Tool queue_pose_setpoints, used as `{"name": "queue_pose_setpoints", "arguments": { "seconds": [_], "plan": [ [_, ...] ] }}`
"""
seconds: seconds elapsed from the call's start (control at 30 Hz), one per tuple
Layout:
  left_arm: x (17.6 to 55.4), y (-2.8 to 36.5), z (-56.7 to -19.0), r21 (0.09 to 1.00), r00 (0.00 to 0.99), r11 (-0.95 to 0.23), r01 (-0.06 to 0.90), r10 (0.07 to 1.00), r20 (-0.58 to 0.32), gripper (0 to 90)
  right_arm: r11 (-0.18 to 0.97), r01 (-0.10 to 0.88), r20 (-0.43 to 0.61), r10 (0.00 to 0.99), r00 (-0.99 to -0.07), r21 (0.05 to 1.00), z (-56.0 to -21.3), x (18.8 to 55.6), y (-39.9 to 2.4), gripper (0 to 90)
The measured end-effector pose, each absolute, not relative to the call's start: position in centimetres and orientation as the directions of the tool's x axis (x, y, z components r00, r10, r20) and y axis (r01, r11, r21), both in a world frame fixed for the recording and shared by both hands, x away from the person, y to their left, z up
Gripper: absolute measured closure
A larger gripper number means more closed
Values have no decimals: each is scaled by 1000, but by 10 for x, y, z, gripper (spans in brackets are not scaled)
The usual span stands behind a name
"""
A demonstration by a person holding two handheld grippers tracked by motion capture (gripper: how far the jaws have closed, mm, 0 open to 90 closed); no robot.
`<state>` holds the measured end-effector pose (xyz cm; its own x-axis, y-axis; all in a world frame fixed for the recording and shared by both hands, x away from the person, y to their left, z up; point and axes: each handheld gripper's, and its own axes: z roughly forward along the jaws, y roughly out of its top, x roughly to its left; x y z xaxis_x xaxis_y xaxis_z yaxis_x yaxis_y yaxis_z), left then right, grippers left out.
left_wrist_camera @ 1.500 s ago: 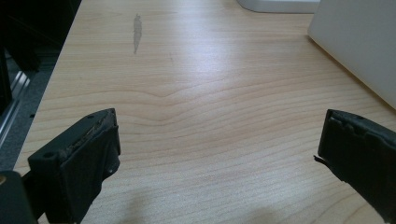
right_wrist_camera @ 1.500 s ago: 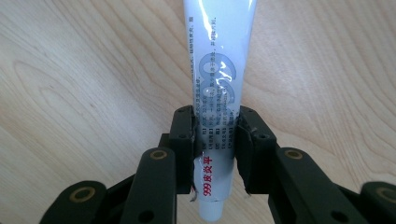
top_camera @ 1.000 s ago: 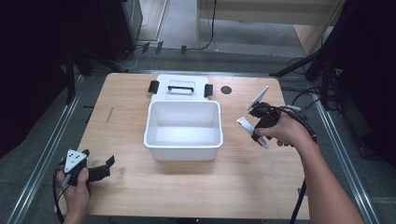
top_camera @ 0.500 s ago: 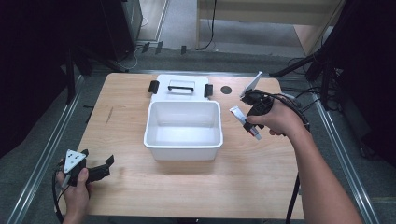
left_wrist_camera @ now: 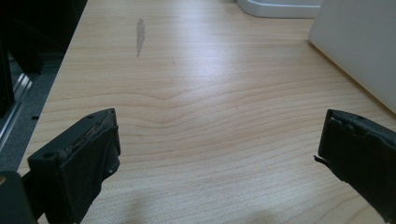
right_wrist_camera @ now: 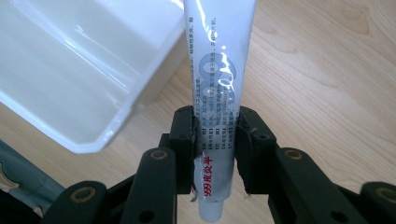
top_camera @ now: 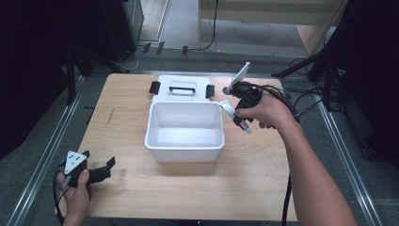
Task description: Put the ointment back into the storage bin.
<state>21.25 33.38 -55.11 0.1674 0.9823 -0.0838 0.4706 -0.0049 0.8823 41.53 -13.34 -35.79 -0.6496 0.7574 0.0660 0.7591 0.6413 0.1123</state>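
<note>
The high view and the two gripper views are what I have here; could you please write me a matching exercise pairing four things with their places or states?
Things:
1. white tub
2. lid
3. tube
4. left gripper

Places or states:
A. clamped between the right gripper's jaws
B. open, low over the table's near left corner
C. flat on the table just behind the tub, black handle up
D. mid-table, open-topped, nothing inside

Pairs: 1-D, 2-C, 3-A, 4-B

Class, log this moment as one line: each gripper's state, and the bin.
right gripper: shut on tube, beside bin | left gripper: open, over table | white bin: empty
</note>
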Motion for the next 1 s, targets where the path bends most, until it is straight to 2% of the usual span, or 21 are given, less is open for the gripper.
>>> {"name": "queue_pose_setpoints", "arguments": {
  "seconds": [0.27, 0.47, 0.6, 0.63, 0.67, 0.77, 0.83, 0.87, 0.93, 0.97, 1.0],
  "plan": [
    [213, 334, -551, 880, 168, -1, 475, 982, -89, 0, 678, 725, 54, 725, -687, 117, -352, 414, -112, 711],
    [213, 334, -551, 877, 170, 0, 481, 981, -93, 0, 754, 641, 36, 643, -765, 140, -348, 409, -91, 711],
    [213, 335, -551, 875, 172, 0, 483, 980, -95, 0, 833, 533, 12, 538, -843, 151, -348, 403, -79, 710],
    [213, 335, -551, 875, 172, 0, 483, 980, -95, 0, 833, 533, 12, 538, -843, 151, -348, 403, -79, 710],
    [213, 335, -551, 875, 172, 0, 484, 980, -96, 0, 873, 464, -20, 472, -881, 152, -347, 400, -72, 711],
    [213, 335, -551, 875, 173, 0, 485, 980, -96, 0, 921, 355, -45, 366, -929, 160, -347, 394, -63, 711],
    [213, 335, -551, 874, 173, 1, 485, 980, -97, 0, 934, 321, -55, 333, -941, 156, -347, 392, -61, 711],
    [214, 335, -551, 874, 173, 2, 485, 980, -98, 0, 951, 262, -63, 275, -959, 163, -348, 390, -56, 711],
    [214, 335, -551, 874, 174, 2, 485, 980, -99, 0, 965, 198, -72, 213, -974, 173, -349, 388, -54, 711],
    [214, 335, -551, 874, 174, 2, 485, 980, -99, 0, 965, 198, -72, 213, -974, 173, -349, 388, -54, 711],
    [214, 335, -551, 874, 174, 2, 485, 980, -99, 0, 973, 149, -74, 164, -984, 177, -352, 385, -52, 711]
  ]
}}
